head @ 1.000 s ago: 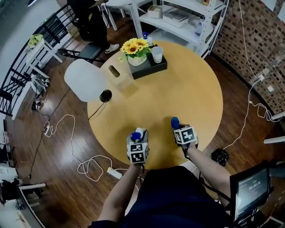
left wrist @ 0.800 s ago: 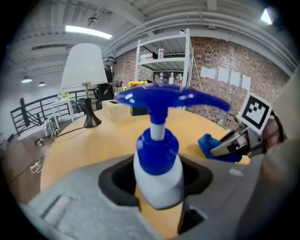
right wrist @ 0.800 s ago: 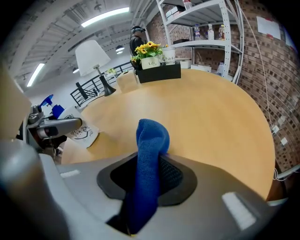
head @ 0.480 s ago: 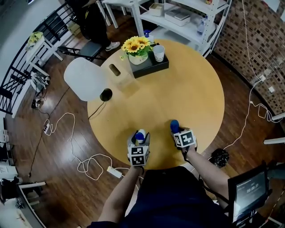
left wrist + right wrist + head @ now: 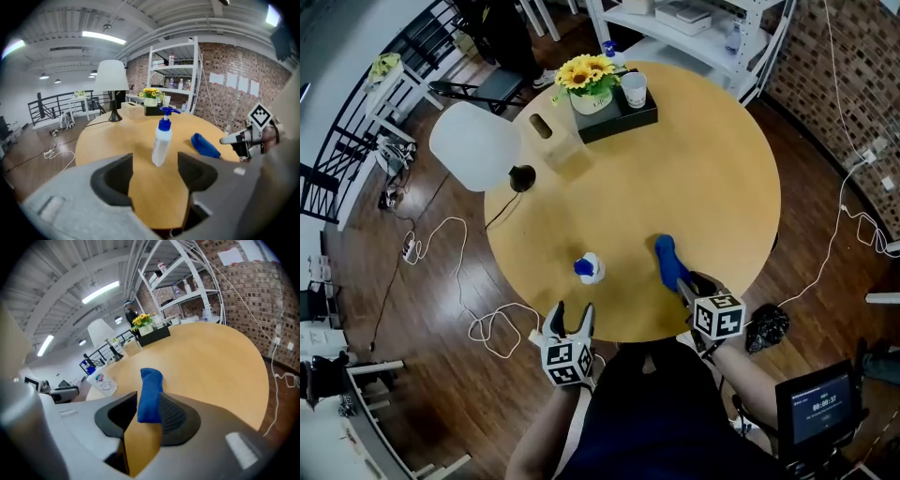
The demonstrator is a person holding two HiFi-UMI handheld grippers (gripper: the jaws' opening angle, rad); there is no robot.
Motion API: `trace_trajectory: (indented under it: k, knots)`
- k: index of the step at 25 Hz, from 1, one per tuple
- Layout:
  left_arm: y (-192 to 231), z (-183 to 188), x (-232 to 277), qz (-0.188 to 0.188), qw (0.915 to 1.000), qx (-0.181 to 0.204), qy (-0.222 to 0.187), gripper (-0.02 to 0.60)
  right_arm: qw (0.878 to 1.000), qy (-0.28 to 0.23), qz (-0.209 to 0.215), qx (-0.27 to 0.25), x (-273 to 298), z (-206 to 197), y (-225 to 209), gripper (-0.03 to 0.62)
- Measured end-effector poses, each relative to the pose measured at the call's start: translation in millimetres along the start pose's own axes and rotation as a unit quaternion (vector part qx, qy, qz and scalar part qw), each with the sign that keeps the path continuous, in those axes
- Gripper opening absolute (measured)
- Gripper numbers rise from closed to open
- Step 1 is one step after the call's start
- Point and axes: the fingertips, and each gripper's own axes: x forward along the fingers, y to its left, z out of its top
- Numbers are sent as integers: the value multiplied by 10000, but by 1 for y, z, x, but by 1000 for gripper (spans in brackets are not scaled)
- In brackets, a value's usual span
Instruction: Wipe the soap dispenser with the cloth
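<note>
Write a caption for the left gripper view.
Left gripper, jaws opening and empty, faces the upright soap dispenser; blue cloth lies to its right.

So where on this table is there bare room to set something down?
The wide middle, between the black tray and the soap dispenser, is bare, as is the right side beyond the blue cloth. The far-left edge is crowded: tray, tissue box, lamp base.

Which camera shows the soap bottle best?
The left gripper view: the soap dispenser stands whole, upright and side-on. The head view shows it small, from above. The right gripper view shows only a small white shape, possibly it.
</note>
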Motion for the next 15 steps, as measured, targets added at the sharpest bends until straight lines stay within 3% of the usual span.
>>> trace_trajectory:
  k: [4,7,15]
  knots:
    - [-9,-36,-50,95,9996,202,146,301,9983,-392,408,139,-46,-22,6,70]
    - [-31,-52,-75,-285,9989,360,76,298,9972,-583,366,294,-84,-42,14,44]
    - [-58,-93,-160,-1235,9911,28,-499,286,9948,-854,284,472,-159,-131,102,40]
